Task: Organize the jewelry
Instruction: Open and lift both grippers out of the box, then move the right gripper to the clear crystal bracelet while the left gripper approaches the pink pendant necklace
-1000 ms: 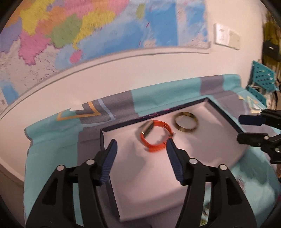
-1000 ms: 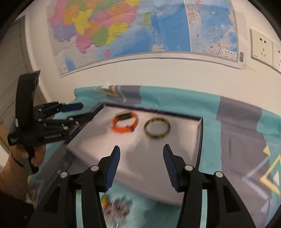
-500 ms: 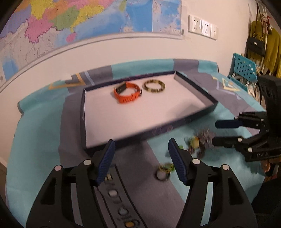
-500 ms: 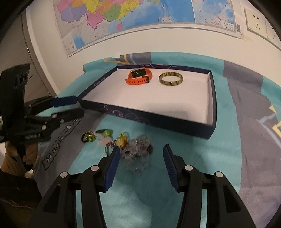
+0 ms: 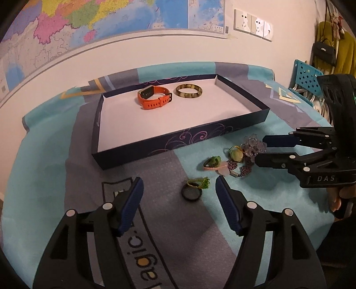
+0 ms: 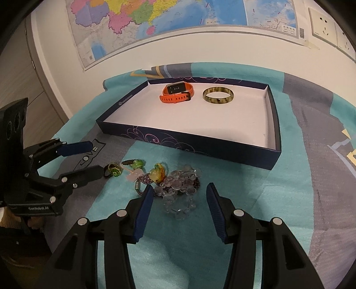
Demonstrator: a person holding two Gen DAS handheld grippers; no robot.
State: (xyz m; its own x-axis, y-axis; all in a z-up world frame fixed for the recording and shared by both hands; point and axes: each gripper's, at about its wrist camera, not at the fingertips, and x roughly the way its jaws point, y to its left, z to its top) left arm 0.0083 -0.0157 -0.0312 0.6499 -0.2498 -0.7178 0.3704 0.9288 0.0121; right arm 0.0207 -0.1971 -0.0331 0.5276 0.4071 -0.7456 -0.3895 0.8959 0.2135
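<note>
Jewelry lies in a loose cluster on the cloth-covered tabletop, in front of a shallow dark-blue tray with pale swirl patterns on its wall. Inside the tray, near the far wall, an orange watch sits just beside a mottled bangle, the two apart. The cluster holds a clear bead bracelet, a purple bead strand, several green-stoned rings and a dark ring touching one of them.

The left hand-held gripper hovers over the dark ring with its jaws apart and nothing between the pads; they have just been opening. The right hand-held gripper hangs over the clear beads, jaws parted, pressing on nothing.

Readable writing: the cloth shows "LOVE" in the right wrist view, and letters reading "agic." run under the left gripper in the left wrist view. The right gripper's body carries "DAS" in the left wrist view; the left one's label is too small to read surely. A coloured map hangs on the wall, beside white wall sockets.
</note>
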